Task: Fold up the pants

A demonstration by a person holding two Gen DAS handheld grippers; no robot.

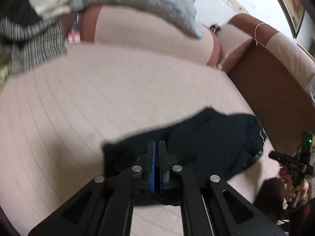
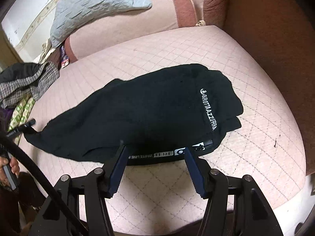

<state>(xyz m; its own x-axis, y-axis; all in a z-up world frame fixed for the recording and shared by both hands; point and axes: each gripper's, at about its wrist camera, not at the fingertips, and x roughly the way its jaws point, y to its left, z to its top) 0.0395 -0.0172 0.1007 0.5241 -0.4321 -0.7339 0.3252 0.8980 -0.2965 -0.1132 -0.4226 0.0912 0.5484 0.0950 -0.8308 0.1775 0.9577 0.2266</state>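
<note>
Black pants (image 2: 137,114) with white lettering lie folded in a compact bundle on the pink quilted sofa seat (image 2: 256,118). My right gripper (image 2: 154,149) hovers over their near edge, open, with nothing between its blue pads. My left gripper (image 1: 157,143) is shut, pads together, and no cloth shows between them. It hangs above the left end of the pants (image 1: 212,137). In the left wrist view the right gripper (image 1: 289,163) sits at the far right in a hand. The right wrist view catches the left gripper (image 2: 29,123) at its left edge, by the bundle's tapered end.
A grey quilted blanket (image 2: 94,5) drapes over the pink backrest (image 2: 137,19). Striped grey clothing (image 2: 29,82) is piled at the seat's left end. A brown armrest (image 2: 275,39) walls off the right side. A hand (image 2: 11,165) shows at the lower left.
</note>
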